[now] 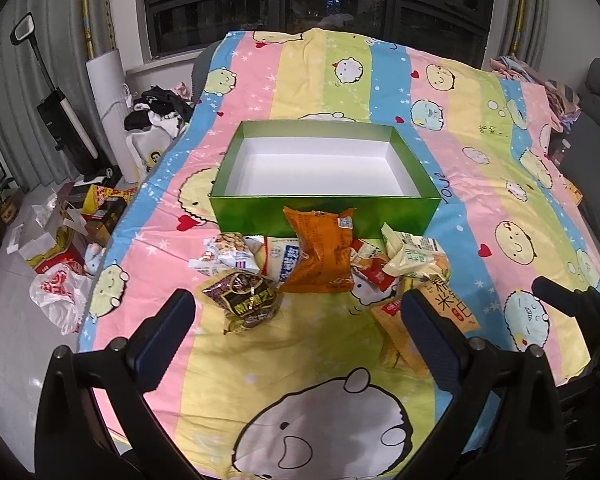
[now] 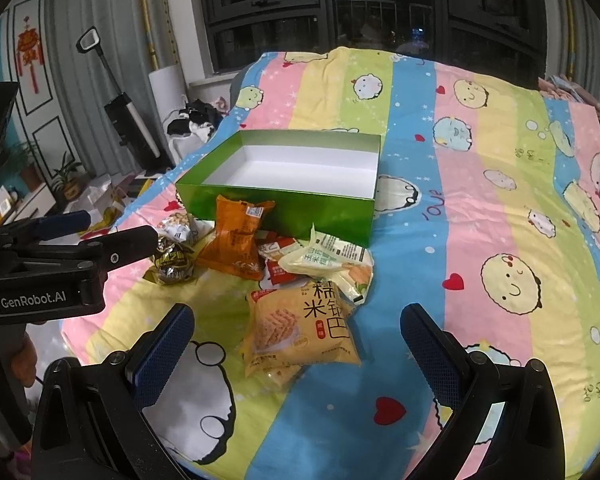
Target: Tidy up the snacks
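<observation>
The green box (image 1: 324, 216) sits open on the cartoon bedspread (image 1: 480, 208), white inside and with no snack in it, so the sorting looks barely begun. Heaped against the box's near wall are the snacks: an orange packet (image 1: 320, 256) leaning on that wall, a dark gold-lettered bag (image 1: 242, 300) to the near left of the box, a pale green corn-print bag (image 2: 328, 260) toward its near right corner, and nearest of all a yellow rice-cracker bag (image 2: 300, 328) lying flat. The left gripper (image 1: 296, 324) hangs with jaws spread wide and nothing between them, pointing at the dark bag and the orange packet. The right gripper (image 2: 296, 340) is just as wide and just as bare, the yellow bag lying between its fingers (image 2: 164, 344) but below them, untouched as far as can be seen. The sensible opening is likely that yellow bag: come down square, pinch it by a sealed edge rather than the puffy middle, and lift it clear of the green bag overlapping its far corner before swinging over the box's near wall.
</observation>
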`<action>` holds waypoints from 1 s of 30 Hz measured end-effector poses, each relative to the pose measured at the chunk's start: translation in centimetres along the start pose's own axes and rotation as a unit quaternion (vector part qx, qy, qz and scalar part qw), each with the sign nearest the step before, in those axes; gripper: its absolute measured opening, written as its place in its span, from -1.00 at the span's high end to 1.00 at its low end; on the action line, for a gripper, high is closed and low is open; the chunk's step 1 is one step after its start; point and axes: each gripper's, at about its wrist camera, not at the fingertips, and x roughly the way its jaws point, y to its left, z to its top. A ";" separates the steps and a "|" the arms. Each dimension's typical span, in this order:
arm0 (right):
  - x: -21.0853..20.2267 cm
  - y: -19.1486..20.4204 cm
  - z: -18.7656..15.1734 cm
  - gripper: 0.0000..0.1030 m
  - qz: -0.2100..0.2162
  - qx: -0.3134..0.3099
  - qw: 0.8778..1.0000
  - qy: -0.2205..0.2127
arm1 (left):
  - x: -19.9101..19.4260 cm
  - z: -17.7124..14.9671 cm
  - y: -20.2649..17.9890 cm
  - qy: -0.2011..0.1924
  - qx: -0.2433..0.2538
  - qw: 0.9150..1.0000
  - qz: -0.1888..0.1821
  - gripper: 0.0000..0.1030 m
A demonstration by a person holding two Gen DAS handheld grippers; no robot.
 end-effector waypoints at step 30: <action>3.9 -3.6 -2.7 -0.99 0.045 0.031 0.997 0.053 | 5.5 -2.2 -1.8 0.101 -0.062 0.970 -0.213 -0.99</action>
